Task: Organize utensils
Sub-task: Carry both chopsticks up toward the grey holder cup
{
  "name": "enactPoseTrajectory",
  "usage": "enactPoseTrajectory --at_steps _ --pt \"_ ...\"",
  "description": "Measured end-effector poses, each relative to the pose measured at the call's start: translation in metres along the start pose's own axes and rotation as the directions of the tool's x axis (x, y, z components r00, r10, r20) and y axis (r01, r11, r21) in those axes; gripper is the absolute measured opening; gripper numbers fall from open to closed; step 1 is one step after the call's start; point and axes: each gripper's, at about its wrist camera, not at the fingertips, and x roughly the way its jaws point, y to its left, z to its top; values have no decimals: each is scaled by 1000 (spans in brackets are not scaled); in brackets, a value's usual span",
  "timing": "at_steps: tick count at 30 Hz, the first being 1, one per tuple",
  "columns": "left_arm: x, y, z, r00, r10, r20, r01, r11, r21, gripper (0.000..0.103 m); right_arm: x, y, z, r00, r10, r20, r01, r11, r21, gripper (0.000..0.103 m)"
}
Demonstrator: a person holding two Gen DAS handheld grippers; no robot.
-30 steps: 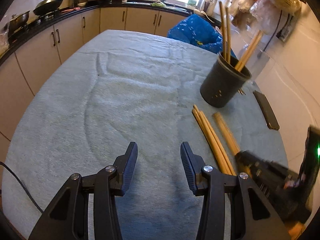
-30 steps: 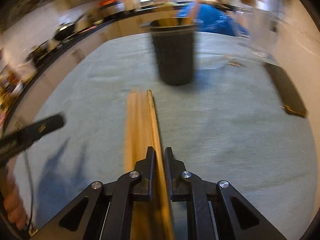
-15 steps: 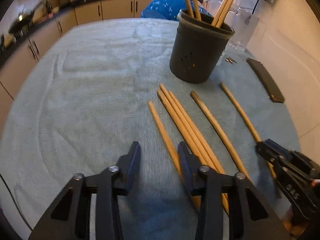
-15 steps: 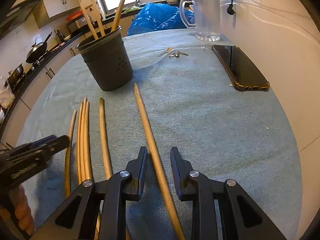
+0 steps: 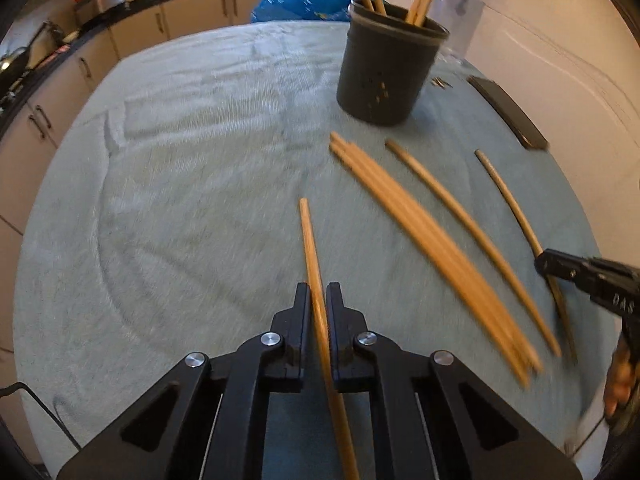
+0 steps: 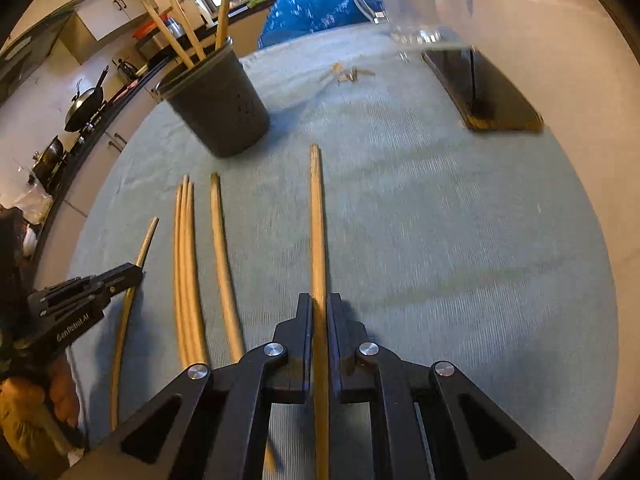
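The cloth-covered desk carried a dark utensil holder, already stocked. Loose chopsticks lay alongside. One chopstick was clamped by the left tongs, another chopstick by the right tongs, just closed, presumably for loading.

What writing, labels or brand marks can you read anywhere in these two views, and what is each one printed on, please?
"GenRobot.AI": on the side of the left gripper, seen from the right wrist.
"DAS": on the side of the right gripper, seen from the left wrist; partly blurred, possibly incomplete.
Nothing readable on the black utensil holder or the phone.
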Motion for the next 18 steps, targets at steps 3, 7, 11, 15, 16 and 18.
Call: enactPoseTrajectory --at_steps 3,7,11,15,16,18 --pt "-8 8 -10 999 -23 -28 23 1000 15 7 -8 2 -12 1000 -18 -25 17 999 -38 9" --pt "-13 13 -10 999 -16 -29 17 1000 21 7 -7 9 -8 998 -48 -40 45 996 -75 22" --pt "-3 14 -2 998 -4 -63 4 1000 4 7 6 19 8 993 -108 -50 100 985 -138 22" --pt "2 11 5 998 25 -64 -24 1000 21 7 20 22 33 987 -138 -82 123 978 -167 22" --pt "3 10 7 997 28 -66 -27 999 23 7 23 21 38 985 -144 -89 128 977 -170 22" --pt "5 9 9 997 34 -71 -32 999 32 7 30 24 52 980 -166 -111 143 972 -185 22"
